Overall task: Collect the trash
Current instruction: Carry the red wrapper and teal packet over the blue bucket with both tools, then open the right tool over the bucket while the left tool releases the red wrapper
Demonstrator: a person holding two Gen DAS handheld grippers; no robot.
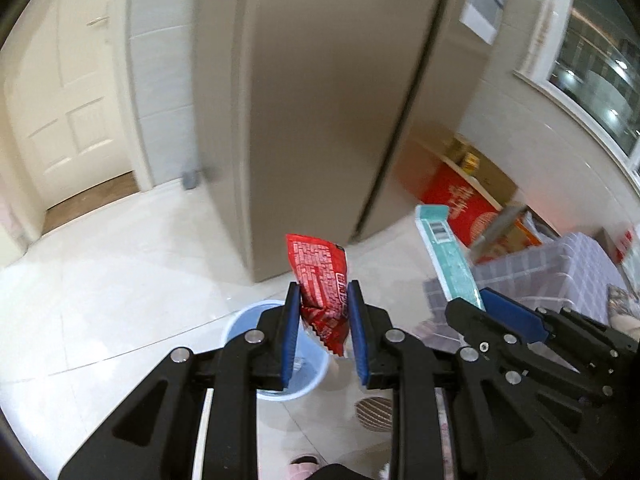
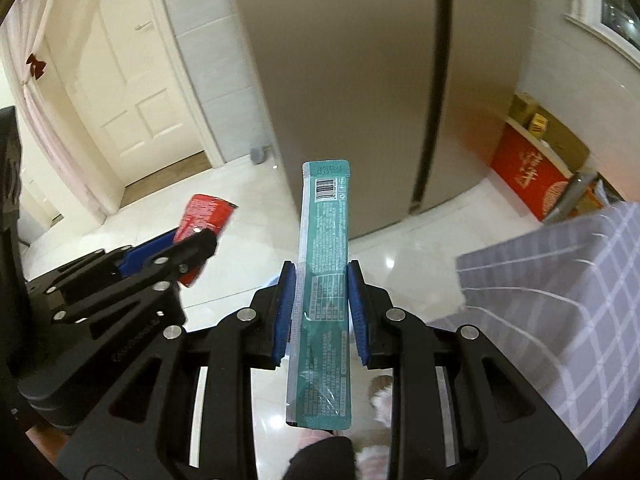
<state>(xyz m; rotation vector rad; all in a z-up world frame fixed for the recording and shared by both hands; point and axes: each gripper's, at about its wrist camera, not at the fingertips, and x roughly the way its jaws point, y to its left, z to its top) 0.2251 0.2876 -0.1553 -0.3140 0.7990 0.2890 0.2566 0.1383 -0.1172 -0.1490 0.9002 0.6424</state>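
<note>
My left gripper (image 1: 324,292) is shut on a red snack wrapper (image 1: 320,280) and holds it above a light blue bin (image 1: 240,332) that stands on the white floor. My right gripper (image 2: 322,272) is shut on a long teal wrapper (image 2: 324,264) that stands upright between its blue pads. In the left wrist view the right gripper (image 1: 472,300) is to the right with the teal wrapper (image 1: 444,248). In the right wrist view the left gripper (image 2: 200,244) is to the left with the red wrapper (image 2: 202,212).
A tall beige fridge (image 1: 320,120) stands straight ahead. A white door (image 1: 72,112) is at the left. A red box (image 1: 460,200) and cartons lie by the right wall. A grey checked cloth (image 2: 560,280) covers a surface at the right. Slippered feet (image 1: 372,412) are below.
</note>
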